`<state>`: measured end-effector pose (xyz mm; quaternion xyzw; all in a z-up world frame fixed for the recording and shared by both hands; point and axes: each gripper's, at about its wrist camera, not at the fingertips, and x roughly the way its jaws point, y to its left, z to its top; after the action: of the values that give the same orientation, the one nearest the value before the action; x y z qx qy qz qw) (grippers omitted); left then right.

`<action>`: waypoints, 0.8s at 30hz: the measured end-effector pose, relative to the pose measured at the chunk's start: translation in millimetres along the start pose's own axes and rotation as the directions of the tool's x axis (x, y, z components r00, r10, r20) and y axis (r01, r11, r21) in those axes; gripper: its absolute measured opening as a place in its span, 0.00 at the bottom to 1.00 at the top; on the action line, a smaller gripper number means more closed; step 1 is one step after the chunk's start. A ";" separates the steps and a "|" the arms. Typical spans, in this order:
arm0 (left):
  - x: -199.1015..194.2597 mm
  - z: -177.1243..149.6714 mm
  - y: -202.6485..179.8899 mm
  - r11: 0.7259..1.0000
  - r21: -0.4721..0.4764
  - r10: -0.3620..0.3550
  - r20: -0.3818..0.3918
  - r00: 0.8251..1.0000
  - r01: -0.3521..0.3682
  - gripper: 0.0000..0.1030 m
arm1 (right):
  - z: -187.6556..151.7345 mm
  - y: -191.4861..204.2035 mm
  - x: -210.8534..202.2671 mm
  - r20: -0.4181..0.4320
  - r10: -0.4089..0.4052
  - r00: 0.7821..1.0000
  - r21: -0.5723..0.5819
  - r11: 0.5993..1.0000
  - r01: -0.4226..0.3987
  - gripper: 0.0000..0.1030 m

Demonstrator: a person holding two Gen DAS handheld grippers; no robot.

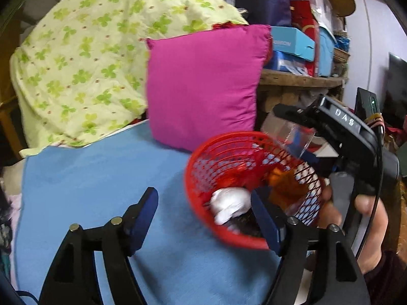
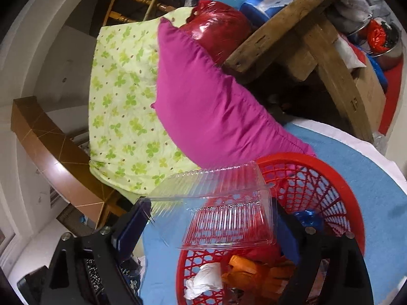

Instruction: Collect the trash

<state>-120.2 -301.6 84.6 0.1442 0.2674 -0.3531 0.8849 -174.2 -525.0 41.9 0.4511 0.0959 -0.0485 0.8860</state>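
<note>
Black fingers of the right gripper (image 2: 211,218) filled the bottom of the right wrist view, w/ a clear plastic container (image 2: 223,211) between them. Jaws stood fairly wide, spanning the container's full width; pads appeared to touch its edges, so it read as held, though grip looked light. Container hung over the near rim of the red basket (image 2: 351,203), tilted, not yet inside.

Handling, judged: container is thin ribbed plastic, very light, springy, slippery; likely to buckle or pop out if squeezed hard. Best hold is across the stiffer rim or hinge edge, not the flat lid panel.

Basket contents: white crumpled paper (image 2: 203,279), orange wrapper (image 2: 254,269), red plastic, a blue scrap. Basket sat on a blue sheet (image 2: 356,160), touching a pink cushion (image 2: 211,106) behind it; green-patterned quilt (image 2: 122,101) beyond, wooden bench (image 2: 305,20) w/ boxes to the right.

Left gripper (image 1: 203,218) was wide open, holding nothing. Its right finger was at the basket's near rim (image 1: 193,178), contact unclear due to blur; left finger was over bare sheet. Left view showed the other gripper (image 1: 297,124) above the basket's far side w/ the container.
</note>
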 end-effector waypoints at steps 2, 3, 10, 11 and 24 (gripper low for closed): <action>-9.7 -5.1 7.6 0.999 -0.004 0.034 -0.007 0.999 -0.034 0.79 | -2.3 5.5 0.9 -0.005 0.012 1.000 -0.019 1.000 -0.012 0.92; -14.1 -6.7 10.1 0.999 -0.005 0.047 -0.005 0.999 -0.047 0.79 | -4.7 10.8 1.5 -0.003 0.016 1.000 -0.043 0.999 -0.016 0.93; -48.2 -13.0 26.0 0.991 -0.017 0.131 0.020 0.991 -0.130 0.85 | -19.3 34.5 7.2 0.011 -0.020 1.000 -0.158 0.987 0.021 0.95; -51.9 -13.2 27.9 0.990 -0.019 0.138 0.022 0.990 -0.138 0.87 | -20.9 36.3 8.4 0.014 -0.028 1.000 -0.166 0.986 0.029 0.95; -90.5 -14.4 45.9 0.977 -0.042 0.212 0.060 0.975 -0.210 0.90 | -47.9 66.3 -41.9 0.143 -0.084 0.986 -0.275 0.954 0.122 0.95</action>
<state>-148.4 -213.1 127.9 0.1446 0.2282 -0.2569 0.9279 -209.7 -447.4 75.7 0.3100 0.0674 -0.1098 0.9420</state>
